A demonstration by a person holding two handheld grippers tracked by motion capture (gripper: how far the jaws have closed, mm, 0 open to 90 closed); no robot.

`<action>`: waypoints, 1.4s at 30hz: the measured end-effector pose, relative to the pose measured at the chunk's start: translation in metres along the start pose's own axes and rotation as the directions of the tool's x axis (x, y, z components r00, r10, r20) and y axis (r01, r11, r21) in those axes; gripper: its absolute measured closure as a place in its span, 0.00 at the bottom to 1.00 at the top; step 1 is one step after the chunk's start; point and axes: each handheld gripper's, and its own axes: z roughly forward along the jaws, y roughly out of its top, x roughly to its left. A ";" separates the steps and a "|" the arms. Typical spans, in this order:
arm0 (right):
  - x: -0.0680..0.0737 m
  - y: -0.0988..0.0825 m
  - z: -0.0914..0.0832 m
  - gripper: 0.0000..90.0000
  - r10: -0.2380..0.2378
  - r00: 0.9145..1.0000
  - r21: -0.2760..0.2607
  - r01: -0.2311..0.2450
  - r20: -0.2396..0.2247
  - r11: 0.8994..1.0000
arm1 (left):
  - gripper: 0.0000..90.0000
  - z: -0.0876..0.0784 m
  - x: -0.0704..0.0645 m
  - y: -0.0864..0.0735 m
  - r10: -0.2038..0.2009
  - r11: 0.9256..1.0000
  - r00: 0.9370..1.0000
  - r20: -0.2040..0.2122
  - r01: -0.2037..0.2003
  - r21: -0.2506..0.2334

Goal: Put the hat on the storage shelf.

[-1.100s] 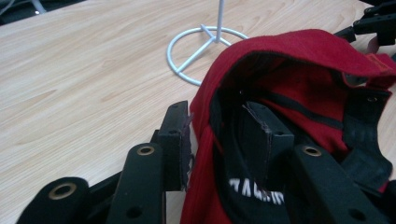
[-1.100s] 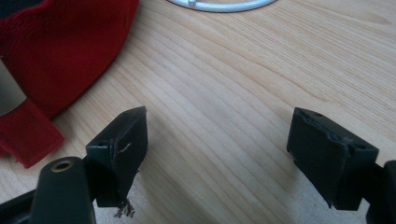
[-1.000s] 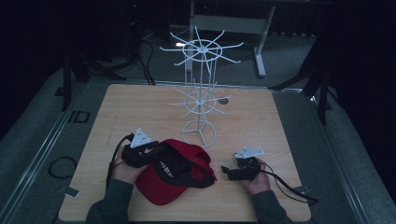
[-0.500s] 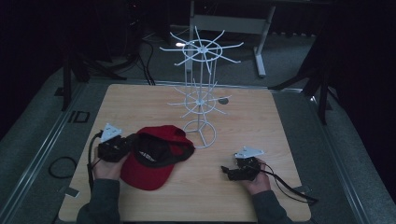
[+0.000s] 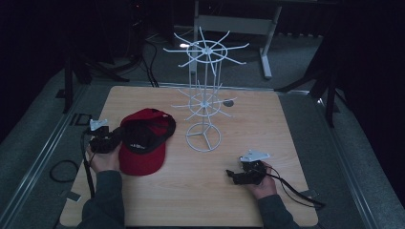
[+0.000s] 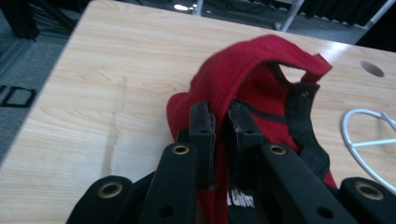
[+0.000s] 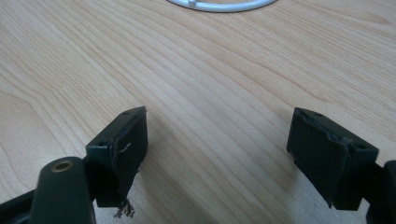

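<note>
Cap (image 5: 143,141) pinched by left gripper (image 6: 223,126) on wooden table (image 5: 267,124); right gripper (image 7: 224,154) jaws open.

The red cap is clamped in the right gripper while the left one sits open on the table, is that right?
No, swapped. The left gripper is shut on the red cap, as the left gripper view shows; the right gripper is the open one, over the table.
</note>
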 end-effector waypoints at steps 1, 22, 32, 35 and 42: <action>0.000 0.000 0.000 0.22 0.001 1.000 0.000 -0.001 0.000 1.000 | 0.91 -0.001 -0.001 -0.001 0.004 1.000 1.000 0.005 -0.004 0.003; 0.000 0.000 0.000 0.22 0.001 1.000 0.000 -0.001 0.000 1.000 | 0.57 -0.025 0.005 -0.043 0.061 0.987 0.985 0.160 -0.083 0.134; 0.000 0.000 0.000 0.22 0.001 1.000 0.000 -0.001 0.000 1.000 | 0.64 -0.011 -0.006 -0.055 0.095 0.956 0.974 0.204 -0.147 0.254; 0.000 0.000 0.000 0.22 0.001 1.000 0.000 -0.001 0.000 1.000 | 0.68 -0.007 -0.010 -0.059 0.097 0.942 0.968 0.232 -0.164 0.292; 0.000 0.000 0.000 0.22 0.001 1.000 0.000 -0.001 0.000 1.000 | 0.66 -0.001 -0.020 -0.065 0.091 0.928 0.953 0.289 -0.187 0.323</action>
